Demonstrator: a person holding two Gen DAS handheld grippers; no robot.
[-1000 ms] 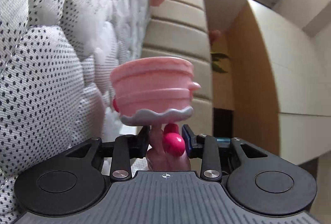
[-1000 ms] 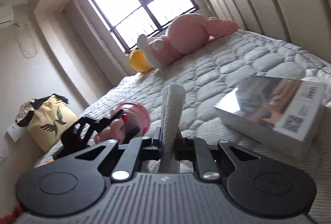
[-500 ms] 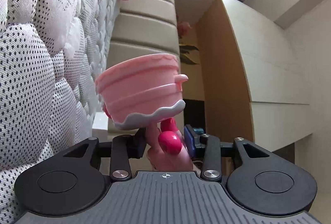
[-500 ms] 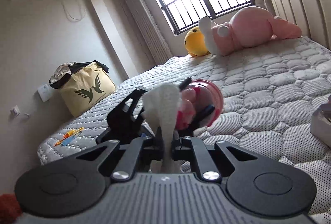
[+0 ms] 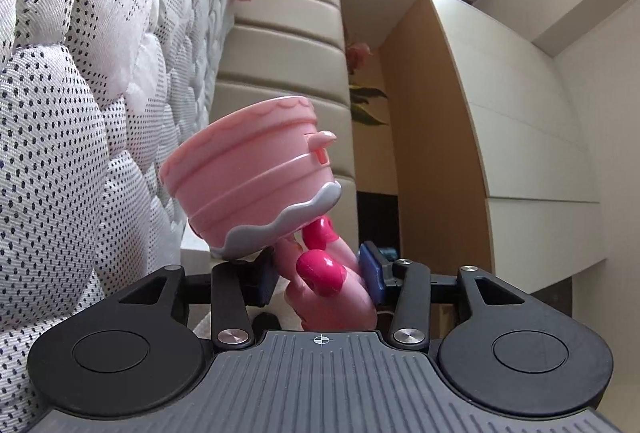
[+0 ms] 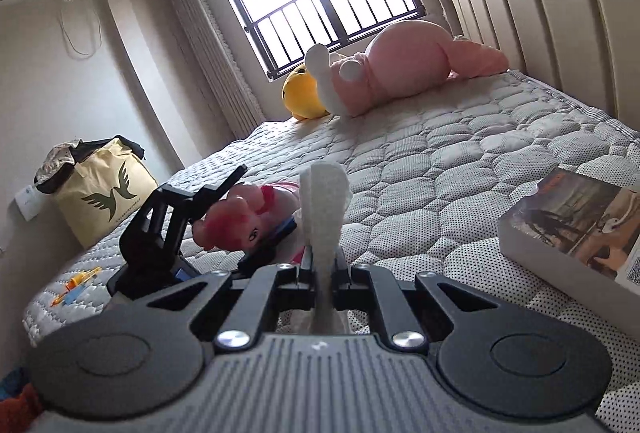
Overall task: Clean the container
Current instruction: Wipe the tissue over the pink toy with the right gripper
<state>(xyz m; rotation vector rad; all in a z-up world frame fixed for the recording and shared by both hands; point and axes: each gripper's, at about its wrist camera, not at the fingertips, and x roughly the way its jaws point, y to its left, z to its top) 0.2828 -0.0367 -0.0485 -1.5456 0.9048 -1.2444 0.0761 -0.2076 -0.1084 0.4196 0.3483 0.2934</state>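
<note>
Left gripper (image 5: pixel 320 277) has its jaws pinching the figurine-shaped handle end of a pink plastic toy container with a grey scalloped trim (image 5: pixel 256 173), which sits centre frame in the left wrist view, tilted with its pink body leaning toward the quilted grey-white mattress (image 5: pixel 60 113) filling the left of the frame. Held by the figurine part, probably so the pot body stays free and steady for wiping. In the right wrist view the same toy container (image 6: pixel 244 221) shows left of centre, just above the mattress, clamped in the black left gripper (image 6: pixel 264 229). Right gripper (image 6: pixel 322 269) has its jaws pressed together on a folded white cloth strip (image 6: pixel 326 201) that stands upright at centre frame, its tip near the toy but whether it touches is unclear. The cloth sticks out past the jaws, likely so only fabric meets the plastic. Wiping looks about to start or just under way. A boxed book with a glossy printed cover (image 6: pixel 576 225) lies at the right edge, and a pink plush toy (image 6: pixel 404 73) sits in the upper middle by the window.
</note>
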